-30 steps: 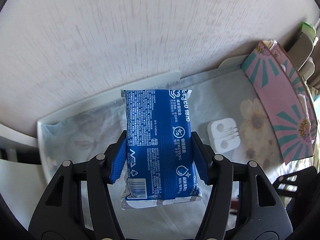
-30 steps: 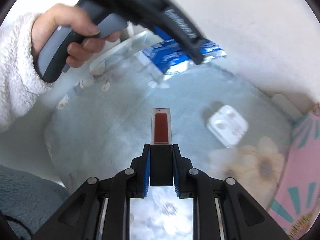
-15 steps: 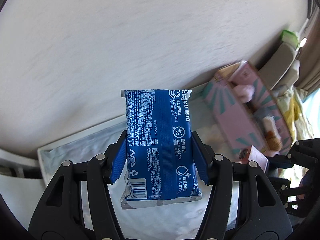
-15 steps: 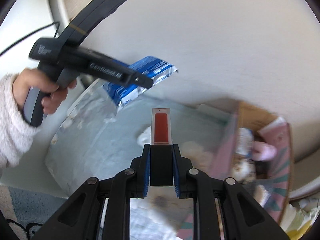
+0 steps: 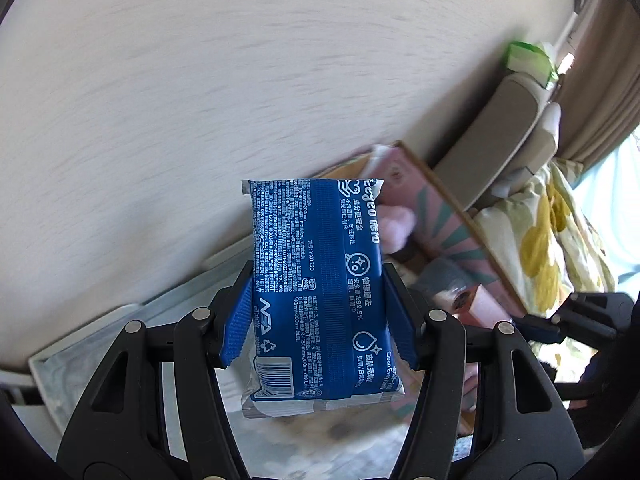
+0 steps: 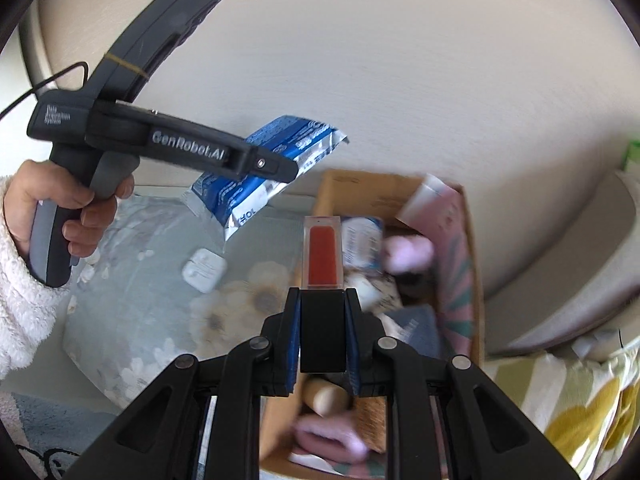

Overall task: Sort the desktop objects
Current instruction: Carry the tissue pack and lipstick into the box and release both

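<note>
My left gripper (image 5: 318, 300) is shut on a blue wet-wipes pack (image 5: 320, 280) and holds it in the air; it also shows in the right wrist view (image 6: 264, 184), above the table. My right gripper (image 6: 322, 312) is shut on a lip gloss tube (image 6: 322, 256) with a black cap and red fill, held over an open cardboard box (image 6: 460, 280) with pink sides that holds several items. The box also shows in the left wrist view (image 5: 452, 232), right of the pack.
A white earphone case (image 6: 204, 270) lies on the floral table cover (image 6: 160, 320). A beige wall rises behind. A grey chair (image 5: 500, 152) and a yellow-patterned bedcover (image 6: 580, 400) are at the right. A blue rug (image 6: 40, 436) lies lower left.
Both grippers have swung to the right with their objects. The box has come into fuller view under the right gripper, and the earphone case has dropped out of the left view.
</note>
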Tool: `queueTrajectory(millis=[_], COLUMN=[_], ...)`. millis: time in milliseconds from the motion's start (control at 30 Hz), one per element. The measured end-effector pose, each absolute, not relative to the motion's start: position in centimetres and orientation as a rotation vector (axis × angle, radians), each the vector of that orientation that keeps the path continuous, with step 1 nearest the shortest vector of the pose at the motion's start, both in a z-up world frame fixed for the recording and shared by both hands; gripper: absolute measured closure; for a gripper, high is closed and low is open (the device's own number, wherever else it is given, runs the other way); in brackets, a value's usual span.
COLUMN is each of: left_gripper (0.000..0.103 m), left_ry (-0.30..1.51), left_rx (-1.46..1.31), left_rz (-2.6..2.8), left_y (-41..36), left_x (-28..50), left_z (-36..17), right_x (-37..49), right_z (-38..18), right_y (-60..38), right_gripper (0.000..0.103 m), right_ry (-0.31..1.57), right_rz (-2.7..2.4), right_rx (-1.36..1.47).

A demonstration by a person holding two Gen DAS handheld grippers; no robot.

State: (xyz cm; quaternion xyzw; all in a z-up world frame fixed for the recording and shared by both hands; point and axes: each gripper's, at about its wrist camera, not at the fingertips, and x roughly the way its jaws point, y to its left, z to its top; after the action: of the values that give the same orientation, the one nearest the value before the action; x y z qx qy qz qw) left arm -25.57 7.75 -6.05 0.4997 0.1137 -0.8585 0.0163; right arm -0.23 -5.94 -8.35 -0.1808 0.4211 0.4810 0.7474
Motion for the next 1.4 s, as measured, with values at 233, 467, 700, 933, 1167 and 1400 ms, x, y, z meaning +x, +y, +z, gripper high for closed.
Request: queueTrajectory(millis=[233,467,700,933,1167,1400], left_gripper=[0.047,0.047,0.047,0.023,0.000,0.000], left_ry=[0.327,0.314,0.318,0.384,0.325,0.330], left_rx=[1.613,1.649,1.674,1.665,1.564,1.523], left_rz=[-2.678,-2.639,-2.605,-2.604,-2.647,-2.630], left_y=[12.4,14.2,14.7,14.6,14.1,12.1], left_x=[-30.1,-32.2,-32.7,-33.0,-31.5,-28.8], left_z=[-8.4,-9.9,-11.2,-10.9,-8.1,-6.9], right_x=[1.3,2.1,2.5,2.3,2.5,2.2], right_z=[-10.4,-11.1,-12.1,-12.5,-12.3,-11.6], right_y=[-8.3,-10.2,-10.6,-9.8,-10.0,-9.8], right_gripper=[0.085,0.085,0.085,0.080,0.035,0.034], right_ry=[0.971,0.992,1.012,1.019,1.038,1.023], right_rz=[1.002,0.983,1.007,1.053,1.012,0.977], right_rx=[-0.390,-0.365,-0.352,-0.367,-0.334,-0.348])
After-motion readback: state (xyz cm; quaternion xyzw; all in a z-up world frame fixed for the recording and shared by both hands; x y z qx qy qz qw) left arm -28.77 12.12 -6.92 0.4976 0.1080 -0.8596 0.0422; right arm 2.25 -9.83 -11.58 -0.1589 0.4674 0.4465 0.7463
